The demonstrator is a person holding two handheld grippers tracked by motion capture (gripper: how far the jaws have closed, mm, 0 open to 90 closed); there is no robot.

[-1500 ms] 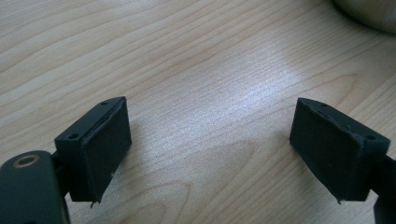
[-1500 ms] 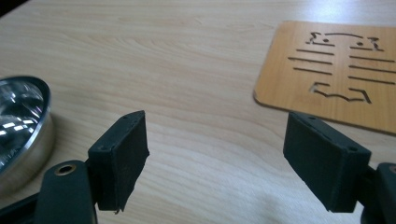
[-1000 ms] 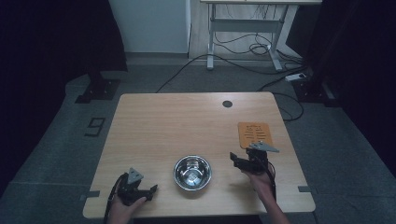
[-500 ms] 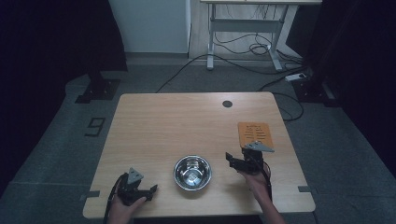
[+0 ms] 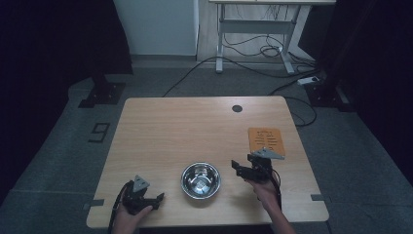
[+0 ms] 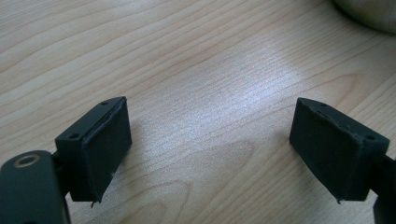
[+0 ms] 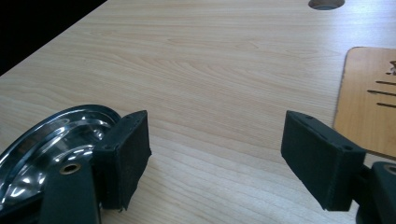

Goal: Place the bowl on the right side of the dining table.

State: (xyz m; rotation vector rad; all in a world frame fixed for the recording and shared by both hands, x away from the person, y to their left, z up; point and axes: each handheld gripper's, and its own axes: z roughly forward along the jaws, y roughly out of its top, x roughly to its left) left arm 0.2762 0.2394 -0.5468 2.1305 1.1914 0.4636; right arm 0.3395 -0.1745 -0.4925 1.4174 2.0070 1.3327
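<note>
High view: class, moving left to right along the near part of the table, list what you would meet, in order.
Left gripper → metal bowl → right gripper → orange card

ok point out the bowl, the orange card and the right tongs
bowl (image 5: 200,178), high view, middle of its shiny inside
orange card (image 5: 266,140), high view, middle of its face
right tongs (image 5: 237,168), high view, midway between the tips

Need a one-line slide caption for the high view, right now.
Two open hand-held grippers, left gripper and right gripper, flank an empty steel bowl on the wooden table.
</note>
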